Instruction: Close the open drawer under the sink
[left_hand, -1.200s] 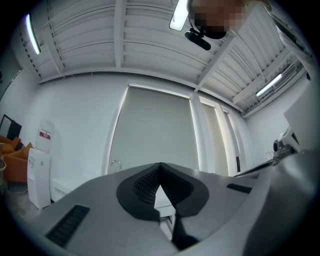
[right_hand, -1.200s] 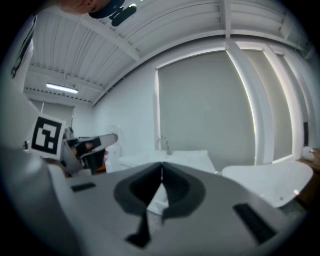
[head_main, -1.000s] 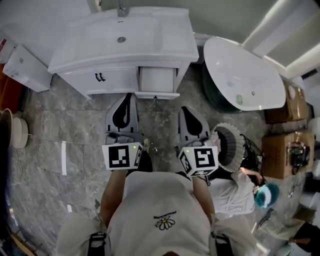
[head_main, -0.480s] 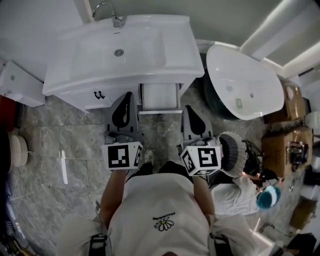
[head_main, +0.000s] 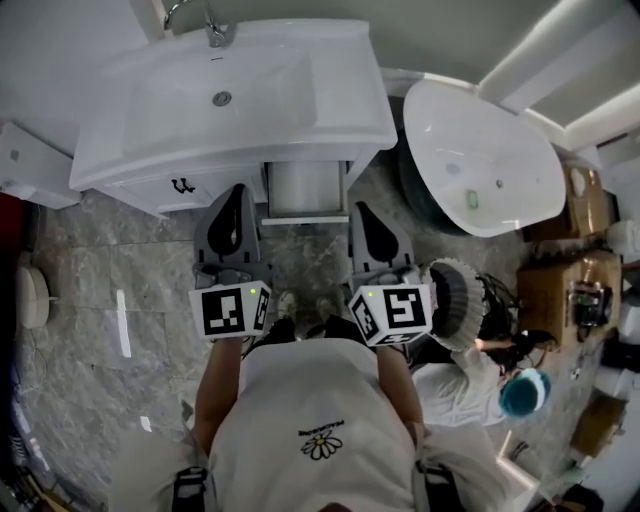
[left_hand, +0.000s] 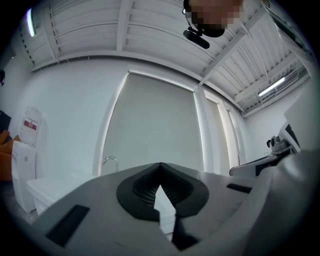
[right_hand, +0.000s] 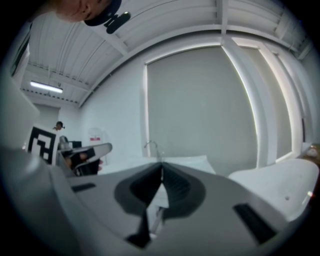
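Note:
A white vanity with a sink (head_main: 220, 95) stands at the top of the head view. Below its right half a white drawer (head_main: 305, 188) is pulled out, and its front panel (head_main: 303, 215) faces me. My left gripper (head_main: 236, 190) is shut and empty, and its tip shows just left of the drawer. My right gripper (head_main: 358, 210) is shut and empty too, just right of the drawer. Whether either one touches the drawer I cannot tell. In the left gripper view the left gripper (left_hand: 160, 165) points level at the vanity. The right gripper (right_hand: 161, 165) does likewise, below the faucet (right_hand: 152, 147).
A cabinet door with a black handle (head_main: 182, 186) is left of the drawer. A white freestanding bathtub (head_main: 480, 160) stands at the right, a round basket (head_main: 460, 290) beside my right arm, cardboard boxes (head_main: 580, 290) further right. A white unit (head_main: 25, 165) stands left of the vanity. Grey marble floor (head_main: 100, 290).
I have stepped toward the vanity. Both shut grippers have moved forward with me. Their tips now flank the open drawer instead of stopping short of its front.

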